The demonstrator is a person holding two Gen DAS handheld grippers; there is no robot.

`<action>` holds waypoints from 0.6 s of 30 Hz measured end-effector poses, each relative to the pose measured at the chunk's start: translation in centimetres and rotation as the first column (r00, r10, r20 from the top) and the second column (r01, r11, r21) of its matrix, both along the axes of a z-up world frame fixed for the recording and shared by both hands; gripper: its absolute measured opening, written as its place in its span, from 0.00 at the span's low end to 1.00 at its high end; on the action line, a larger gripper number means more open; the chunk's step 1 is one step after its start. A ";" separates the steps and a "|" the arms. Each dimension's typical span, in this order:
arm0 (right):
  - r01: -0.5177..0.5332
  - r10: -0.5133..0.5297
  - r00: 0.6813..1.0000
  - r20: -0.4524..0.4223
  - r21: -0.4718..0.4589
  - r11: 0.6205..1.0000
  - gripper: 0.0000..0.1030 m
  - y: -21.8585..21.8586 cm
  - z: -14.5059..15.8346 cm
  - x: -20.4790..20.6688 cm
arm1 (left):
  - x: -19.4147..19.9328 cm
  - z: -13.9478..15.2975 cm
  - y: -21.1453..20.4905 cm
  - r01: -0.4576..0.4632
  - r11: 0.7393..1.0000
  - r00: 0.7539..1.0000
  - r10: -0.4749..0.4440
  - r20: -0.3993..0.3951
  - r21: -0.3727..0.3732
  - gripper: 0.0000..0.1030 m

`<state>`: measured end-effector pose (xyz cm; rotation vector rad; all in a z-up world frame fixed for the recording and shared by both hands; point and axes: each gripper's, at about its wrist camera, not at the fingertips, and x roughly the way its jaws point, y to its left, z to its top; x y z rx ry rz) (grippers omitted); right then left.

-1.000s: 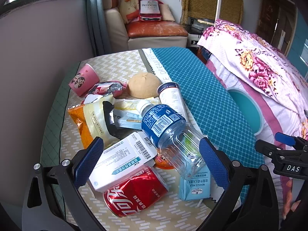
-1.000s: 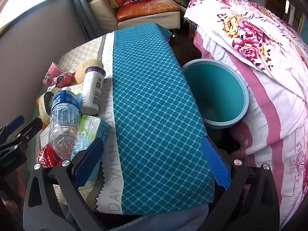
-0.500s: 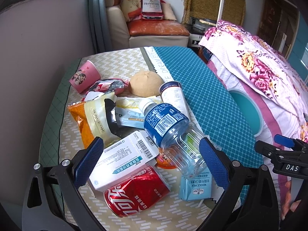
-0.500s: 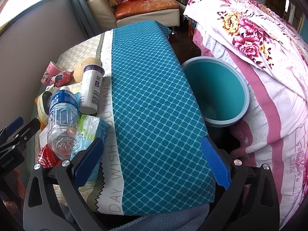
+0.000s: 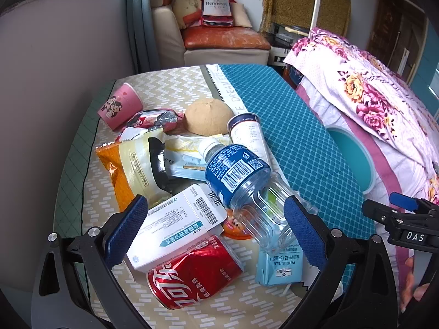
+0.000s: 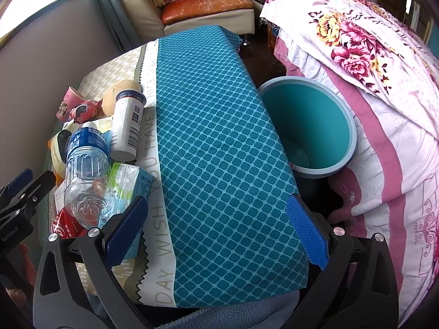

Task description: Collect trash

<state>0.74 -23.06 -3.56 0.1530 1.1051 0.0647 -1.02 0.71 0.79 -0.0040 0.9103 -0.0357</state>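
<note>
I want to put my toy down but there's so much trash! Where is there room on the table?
The teal checked cloth is bare, from the white lettered strip across to the bin side. The far end behind the pink cup and bun is free too. The near left side is crowded: bottle, red can, boxes and wrappers piled together.

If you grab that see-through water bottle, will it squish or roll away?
The water bottle looks empty, so it is probably very light. Its clear ribbed wall looks thin, so it may crumple a little when squeezed. It is round and lies propped on the white box and the milk carton, so a push would likely make it roll or slide off.
</note>
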 end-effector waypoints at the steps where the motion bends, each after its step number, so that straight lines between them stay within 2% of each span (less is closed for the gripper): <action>1: 0.000 0.000 1.000 -0.003 0.000 1.000 0.94 0.0 -0.1 0.0 | 0.0 -0.1 0.0 0.000 1.000 1.000 0.000 -0.001 -0.004 0.96; 18: 0.005 -0.005 1.000 -0.006 0.007 1.000 0.94 0.1 -0.6 0.3 | 0.4 -0.7 0.3 -0.004 1.000 1.000 0.004 -0.007 -0.004 0.96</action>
